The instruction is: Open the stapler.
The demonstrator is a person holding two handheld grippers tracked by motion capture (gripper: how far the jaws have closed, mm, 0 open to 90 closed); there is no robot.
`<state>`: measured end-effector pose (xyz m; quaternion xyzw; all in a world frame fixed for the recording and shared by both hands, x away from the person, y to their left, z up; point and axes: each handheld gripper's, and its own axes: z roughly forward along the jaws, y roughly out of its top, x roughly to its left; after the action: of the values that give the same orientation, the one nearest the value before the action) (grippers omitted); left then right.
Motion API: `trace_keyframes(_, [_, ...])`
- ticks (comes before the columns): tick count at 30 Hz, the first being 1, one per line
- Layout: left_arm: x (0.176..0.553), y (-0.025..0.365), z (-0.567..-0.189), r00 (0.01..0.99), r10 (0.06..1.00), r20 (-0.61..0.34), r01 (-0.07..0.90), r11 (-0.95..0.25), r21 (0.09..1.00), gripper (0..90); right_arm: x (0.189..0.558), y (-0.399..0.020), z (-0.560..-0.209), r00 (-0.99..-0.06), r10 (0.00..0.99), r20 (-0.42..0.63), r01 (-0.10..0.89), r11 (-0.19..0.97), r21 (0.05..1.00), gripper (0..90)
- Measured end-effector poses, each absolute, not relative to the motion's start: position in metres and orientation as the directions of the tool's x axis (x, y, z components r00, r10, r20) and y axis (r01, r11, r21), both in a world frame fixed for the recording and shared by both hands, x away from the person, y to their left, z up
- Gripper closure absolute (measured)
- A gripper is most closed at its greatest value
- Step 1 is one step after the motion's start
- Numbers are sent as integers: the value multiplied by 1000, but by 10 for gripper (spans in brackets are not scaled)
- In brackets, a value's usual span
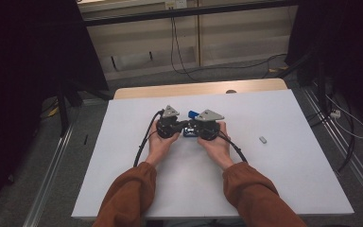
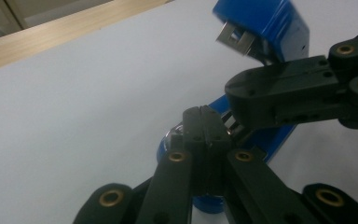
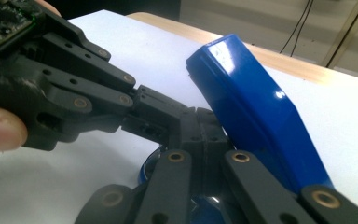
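At table centre, the left gripper (image 1: 178,126) is clenched shut, tips pressed down on the base of the blue stapler (image 1: 192,115). The stapler's lid is already swung up. The right gripper (image 1: 192,127), likewise clenched, is met tip to tip; reloading seemingly remains.

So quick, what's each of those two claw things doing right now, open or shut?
Left gripper: jaws shut, tips down at the blue stapler; a grip on it cannot be told.
Right gripper: jaws shut, beside the stapler's raised top.
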<state>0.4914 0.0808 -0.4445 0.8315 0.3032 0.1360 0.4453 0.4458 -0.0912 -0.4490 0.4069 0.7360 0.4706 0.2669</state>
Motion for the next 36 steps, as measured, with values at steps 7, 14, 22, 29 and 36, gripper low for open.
trace_keyframes(7, [493,82,-446,793,609,-33,364,-429,827,900,445,-94,-446,-515,857,-7,346,215,913,900])
trace_keyframes(14, [492,83,-446,795,606,-32,359,-427,830,900,447,-89,-444,-500,866,-5,334,198,922,900])
trace_keyframes(22, [492,83,-447,792,609,-35,359,-420,834,900,450,-84,-440,-498,867,-12,329,202,923,900])
trace_keyframes(29, [492,84,-448,788,614,-50,370,-407,835,900,450,-87,-438,-493,870,-11,326,196,925,900])
trace_keyframes(36, [492,84,-449,787,614,-64,376,-394,838,900,450,-88,-437,-493,870,-11,324,196,925,900])
